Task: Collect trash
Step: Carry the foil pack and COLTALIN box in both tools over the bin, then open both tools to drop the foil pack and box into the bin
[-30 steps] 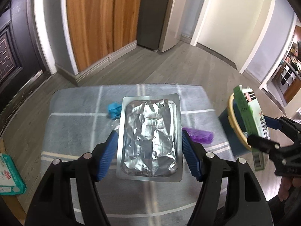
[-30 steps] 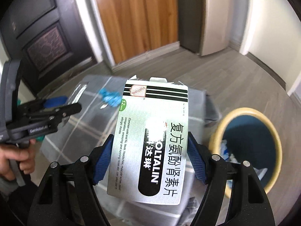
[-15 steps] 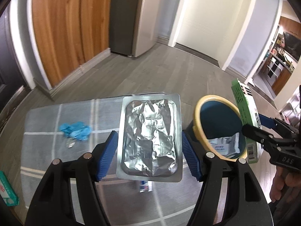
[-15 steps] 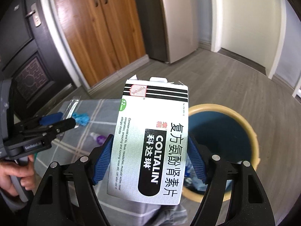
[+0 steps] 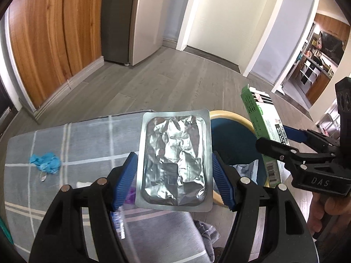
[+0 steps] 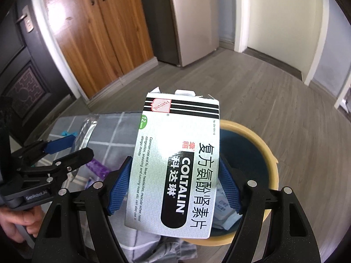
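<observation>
Pinching foil blister pack (image 5: 174, 164) between blue pads, left gripper (image 5: 174, 171) holds it over edge of grey checked cloth (image 5: 87, 144), beside yellow-rimmed bin (image 5: 232, 115). Right gripper (image 6: 174, 186) clamps Coltalin medicine box (image 6: 177, 164) above bin; box print legible in right view only. Left view alone shows blue crumpled scrap (image 5: 45, 162) on cloth. Bin contents partly hidden: white wrapper (image 5: 248, 169) visible. Purple item (image 6: 98, 167) on cloth hard to identify.

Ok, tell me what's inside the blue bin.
Inside the blue bin a crumpled white printed wrapper lies on the bottom. The medicine box and foil blister pack cover the rest.
</observation>
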